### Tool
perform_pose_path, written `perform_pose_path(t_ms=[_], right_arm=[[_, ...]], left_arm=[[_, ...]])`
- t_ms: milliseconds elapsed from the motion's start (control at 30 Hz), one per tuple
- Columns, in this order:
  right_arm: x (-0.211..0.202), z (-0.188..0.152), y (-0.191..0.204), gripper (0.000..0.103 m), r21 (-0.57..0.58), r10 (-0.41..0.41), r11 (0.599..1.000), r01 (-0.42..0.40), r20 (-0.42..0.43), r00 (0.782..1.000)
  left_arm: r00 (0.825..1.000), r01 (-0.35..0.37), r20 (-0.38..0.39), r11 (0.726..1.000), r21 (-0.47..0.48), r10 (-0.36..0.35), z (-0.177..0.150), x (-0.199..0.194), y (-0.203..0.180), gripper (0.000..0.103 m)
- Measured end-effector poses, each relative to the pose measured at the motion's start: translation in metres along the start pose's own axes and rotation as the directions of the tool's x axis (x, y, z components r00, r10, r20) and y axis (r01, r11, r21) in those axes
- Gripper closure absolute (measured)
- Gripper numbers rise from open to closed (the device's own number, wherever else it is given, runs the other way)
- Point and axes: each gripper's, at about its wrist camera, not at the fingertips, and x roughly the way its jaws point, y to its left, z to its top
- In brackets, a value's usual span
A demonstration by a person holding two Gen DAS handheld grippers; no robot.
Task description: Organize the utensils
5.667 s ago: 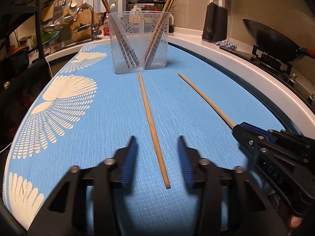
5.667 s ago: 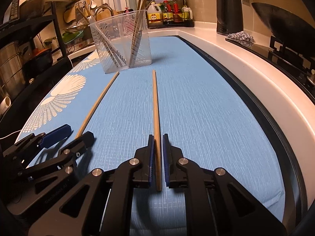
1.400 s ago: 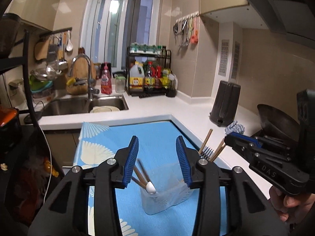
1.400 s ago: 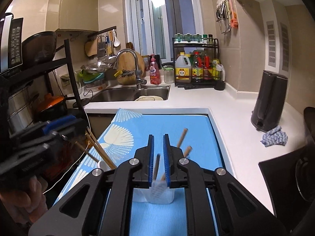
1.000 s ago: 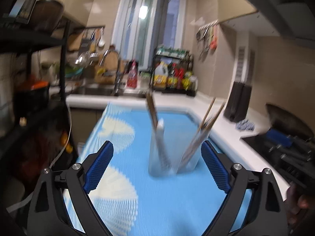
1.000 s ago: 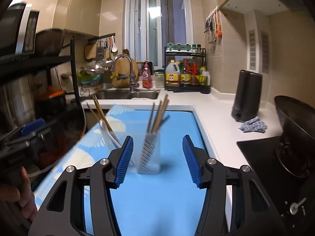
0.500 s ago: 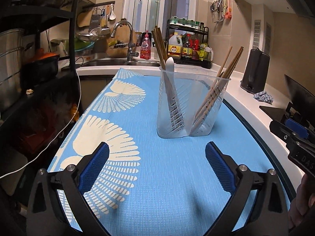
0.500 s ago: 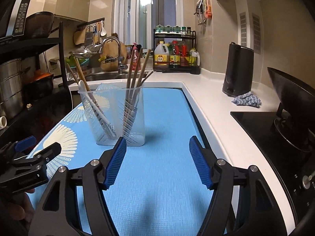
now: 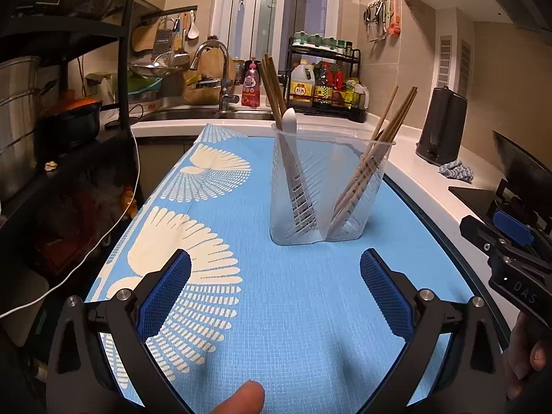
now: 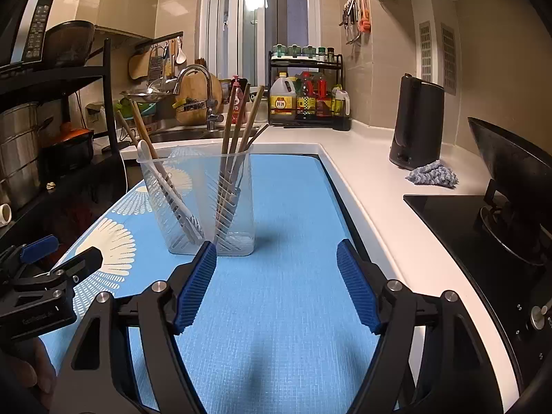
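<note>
left gripper (image 9: 275,283) jaws wide apart, ribbed blue pads | right gripper (image 10: 277,283) same, holding nothing | woven blue mat (image 9: 303,310) | slotted clear plastic caddy (image 9: 324,193) standing mid-mat with wooden chopsticks (image 9: 376,158) and white spoon (image 9: 289,122) inside

clear slotted utensil holder (image 9: 331,189) upright on the blue mat (image 9: 293,310), wooden chopsticks (image 9: 376,158) and white spoon (image 9: 289,131) leaning inside
</note>
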Motion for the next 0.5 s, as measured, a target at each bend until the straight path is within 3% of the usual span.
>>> perform_pose_path(t_ms=[500], right_arm=[[0.0022,0.0006,-0.0011,0.023,0.002,-0.019,1.000,0.019,0.000,1.000]], left_arm=[[1.000,0.004,0.017,1.000,0.008,-0.004,0.0020,-0.0043,-0.0020,0.008]])
